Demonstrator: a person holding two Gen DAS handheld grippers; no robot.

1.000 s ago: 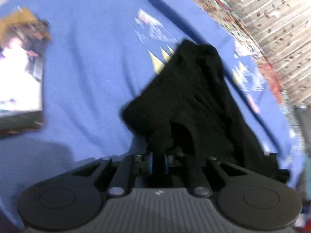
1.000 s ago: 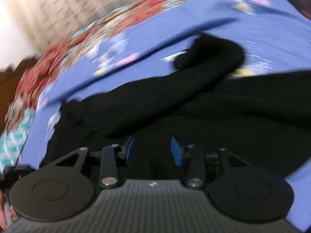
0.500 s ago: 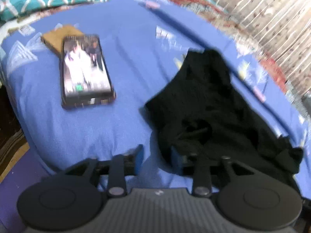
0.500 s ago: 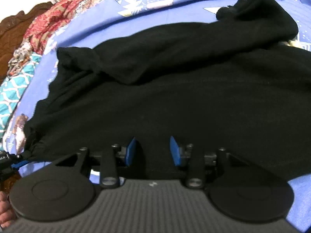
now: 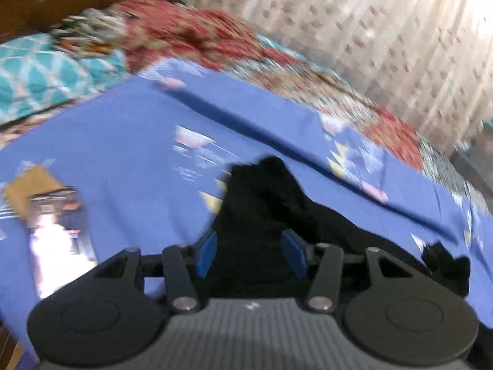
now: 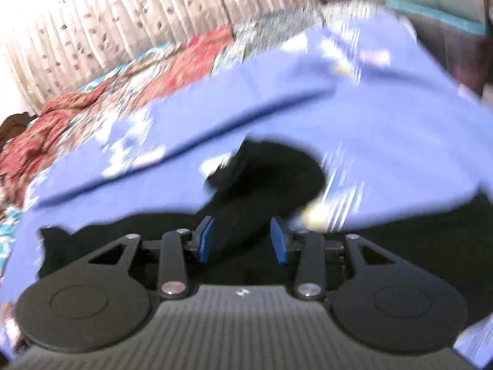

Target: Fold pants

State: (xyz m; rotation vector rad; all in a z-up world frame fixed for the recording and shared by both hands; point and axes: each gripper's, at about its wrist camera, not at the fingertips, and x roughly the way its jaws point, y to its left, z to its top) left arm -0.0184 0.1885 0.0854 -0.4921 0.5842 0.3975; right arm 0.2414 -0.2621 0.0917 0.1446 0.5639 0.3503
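So there's a blue bedsheet [image 5: 123, 129] with the black pants [image 5: 265, 203] lying rumpled on it, a phone [image 5: 58, 234] off to the side, and the left gripper [image 5: 251, 251], jaws just opened, and right gripper [image 6: 242, 240] both hover part-open over the fabric, holding nothing.

Bed [image 5: 129, 141], blue printed sheet, is carrying black pants [image 5: 265, 203] lying crumpled mid-sheet. Phone [image 5: 58, 240], screen lit, is resting well left of them, overlapping a brown card [image 5: 27, 188].
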